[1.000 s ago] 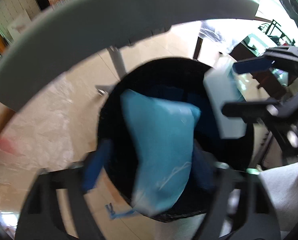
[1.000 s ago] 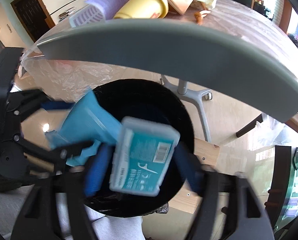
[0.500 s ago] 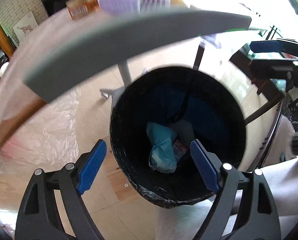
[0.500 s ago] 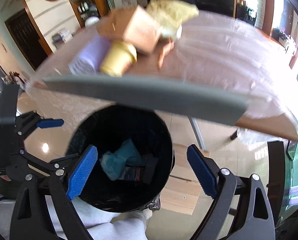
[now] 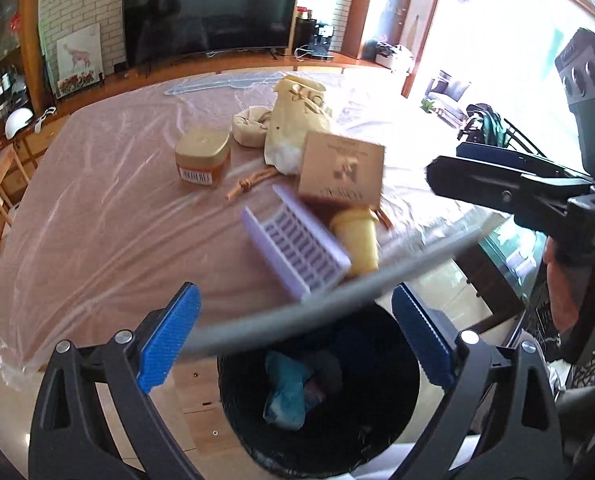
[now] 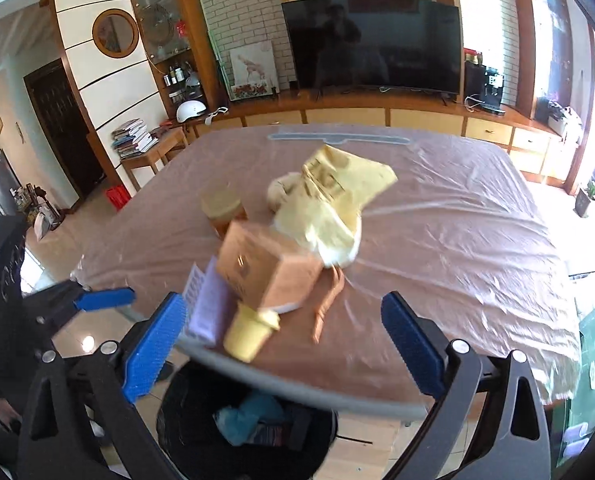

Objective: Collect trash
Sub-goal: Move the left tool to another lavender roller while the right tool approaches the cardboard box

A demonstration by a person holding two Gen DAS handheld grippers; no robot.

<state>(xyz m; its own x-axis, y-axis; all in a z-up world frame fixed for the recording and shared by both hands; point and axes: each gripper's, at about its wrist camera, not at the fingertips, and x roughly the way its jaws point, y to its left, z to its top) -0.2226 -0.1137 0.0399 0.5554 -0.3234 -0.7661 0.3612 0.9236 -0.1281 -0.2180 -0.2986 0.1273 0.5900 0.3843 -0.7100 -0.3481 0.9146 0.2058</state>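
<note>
A black bin (image 5: 385, 392) (image 6: 185, 420) stands on the floor by the table's grey edge. In it lie a blue bag (image 5: 289, 392) (image 6: 245, 416) and a small box (image 6: 273, 434). My left gripper (image 5: 293, 336) hangs over the bin, jaws opening, nothing between them. My right gripper (image 6: 283, 348) is likewise opening and bare above the bin. On the table (image 5: 97, 220) near the edge lie a purple tray (image 5: 297, 248) (image 6: 209, 312), a yellow cup (image 5: 357, 240) (image 6: 249, 332), a brown carton (image 5: 341, 172) (image 6: 265, 268), a cream paper bag (image 5: 297, 120) (image 6: 333, 200) and a jar (image 5: 203, 156) (image 6: 223, 208).
Clear plastic sheeting covers the table (image 6: 457, 240). A hand (image 5: 557, 288) holds the right gripper at the right of the left wrist view. A television (image 6: 373, 44) on a long wooden cabinet stands behind the table, and a side table with books (image 6: 137, 140) at the left.
The blue bag and the teal box left the jaws and dropped into the bin. Both grippers opened wider and rose from below the table edge to above it.
</note>
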